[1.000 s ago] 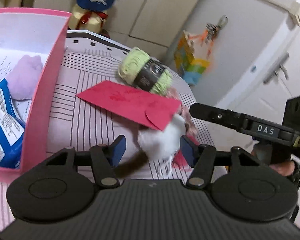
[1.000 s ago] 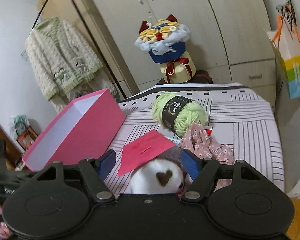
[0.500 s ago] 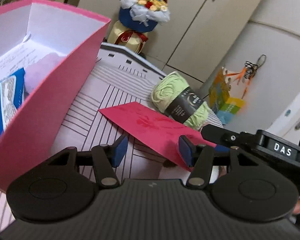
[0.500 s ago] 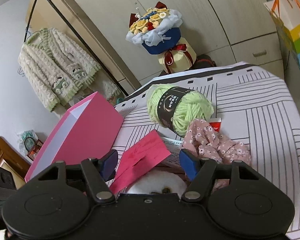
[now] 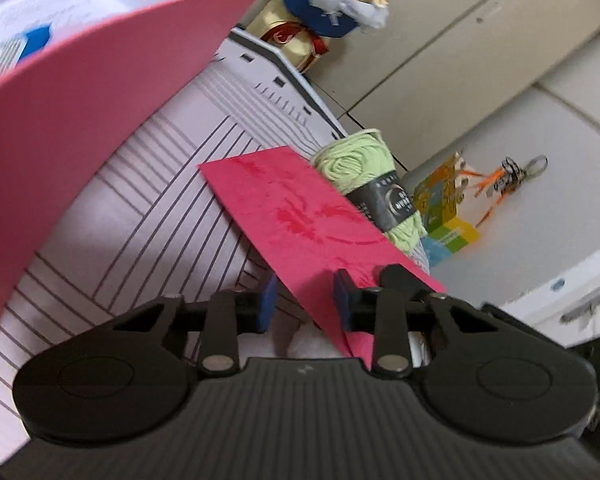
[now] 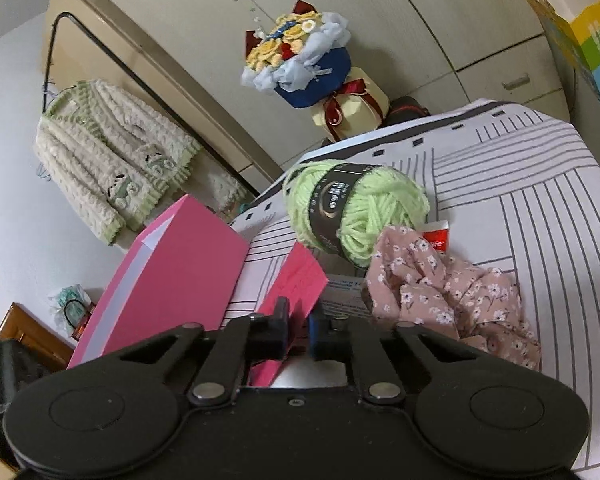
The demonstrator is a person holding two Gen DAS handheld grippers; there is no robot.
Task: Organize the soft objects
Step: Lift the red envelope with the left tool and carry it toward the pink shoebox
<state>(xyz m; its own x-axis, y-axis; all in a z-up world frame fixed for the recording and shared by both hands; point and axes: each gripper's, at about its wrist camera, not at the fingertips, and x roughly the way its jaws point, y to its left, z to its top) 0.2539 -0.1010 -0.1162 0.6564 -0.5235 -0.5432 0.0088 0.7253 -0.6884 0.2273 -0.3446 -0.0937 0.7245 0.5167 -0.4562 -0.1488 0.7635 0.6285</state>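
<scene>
A: Right wrist view, near to far?

B: Right gripper, bottom centre. Jaws nearly together, clamped on the near end of the red envelope. Something white sits low under the jaws, too hidden to name. Floral cloth lies crumpled at right of centre on the striped tablecloth, touching the green yarn ball behind it. A small red and white packet pokes out between yarn and cloth. Pink box at left of centre, just beside the envelope.

A: Further back?

B: Flower bouquet in the upper middle, past the table edge, in front of the beige wardrobe. Cream cardigan hanging at upper left. Colourful paper bag at upper right.

A: Left wrist view?

B: Left gripper, lower centre. Pads apart with a clear gap, so released. The envelope edge runs diagonally through that gap; can't tell if either pad touches it. White fluff is visible just below the pads, mostly hidden. The other tool's black tip rests on the envelope at right of the gap.

A: And the rest?

B: Box wall fills the left side; blue and white pack inside at upper left. Yarn behind the envelope, right of centre. Bouquet top centre, bag at right. Frame is motion-blurred.
</scene>
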